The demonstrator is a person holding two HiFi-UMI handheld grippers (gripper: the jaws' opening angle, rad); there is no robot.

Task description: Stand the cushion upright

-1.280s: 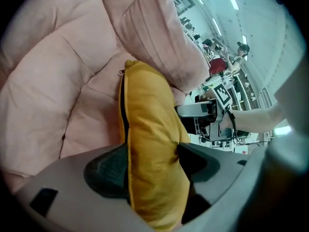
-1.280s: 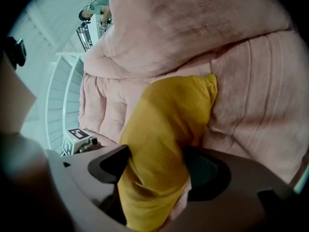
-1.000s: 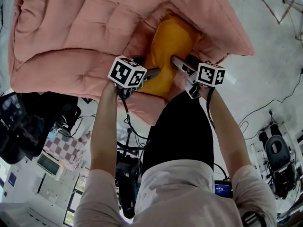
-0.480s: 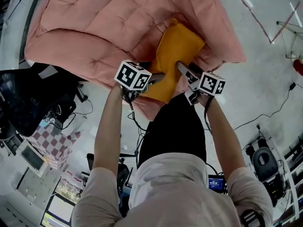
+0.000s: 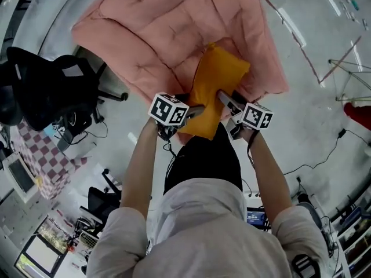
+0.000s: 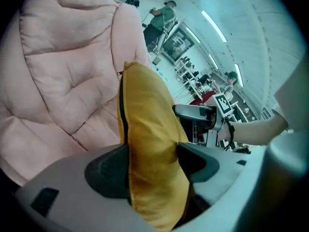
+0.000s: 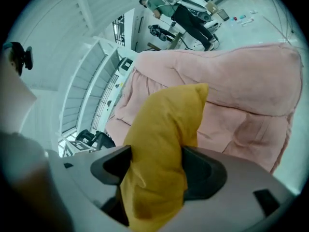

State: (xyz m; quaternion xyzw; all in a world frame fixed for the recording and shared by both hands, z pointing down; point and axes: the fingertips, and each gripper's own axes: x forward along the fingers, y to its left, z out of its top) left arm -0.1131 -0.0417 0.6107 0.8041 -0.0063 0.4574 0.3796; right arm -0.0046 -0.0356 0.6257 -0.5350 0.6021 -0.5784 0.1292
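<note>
Grey floor [image 5: 313, 114] fills the right side of the head view, w/ thin cables [image 5: 316, 158] trailing across it at lower right. A big pink quilted pad [image 5: 168, 33] takes the upper centre, a black chair [image 5: 46, 91] sits at upper left and a checkered cloth [image 5: 43, 155] at mid left. The yellow cushion [image 5: 211, 88] is at frame centre, over the near edge of the pad, its long side running from the grippers up toward the pad's middle. Left gripper [image 6: 152, 167] is clamped on the cushion's near end: in the left gripper view both dark pads press into the fabric, cushion seen edge-on w/ a dark seam along its edge. Right gripper [image 7: 154, 170] grips the same near end from the other side, pads dug into the yellow fabric, which bulges above & below them. The far corner shows in front of the pad; can't tell if it touches. Both arms reach forward from the person's torso [image 5: 200, 230] at bottom centre. People stand far off in the upper part of both gripper views.
</note>
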